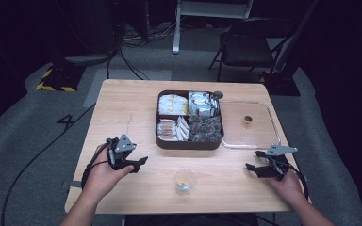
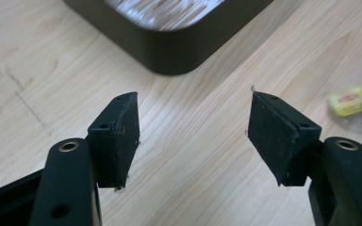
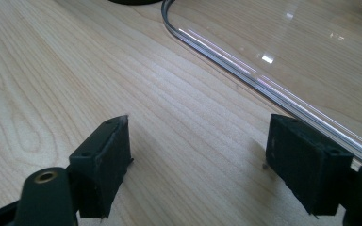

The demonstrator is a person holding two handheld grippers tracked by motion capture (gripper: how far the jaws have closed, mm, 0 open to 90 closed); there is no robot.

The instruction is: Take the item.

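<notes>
High view: I see a pale wood-grain surface (image 1: 122,108), a dark square compartment tray (image 1: 189,142) of wrapped packets, a clear plastic cup (image 1: 185,181) at the near edge midway between both claws, and a clear flat tray (image 1: 264,127).

Left gripper view: left claw (image 2: 193,127) spread, empty; rounded tray corner ahead.

Right gripper view: right claw (image 3: 198,155) spread, empty; glossy clear rim.

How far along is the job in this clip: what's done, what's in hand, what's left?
Done, it seems: the clear cup near the table's front edge already holds a small yellow packet. In hand: nothing; the left tongs and right tongs stand open over bare wood. Left: the dark compartment tray is full of packets, and the clear tray holds one small item.
</notes>
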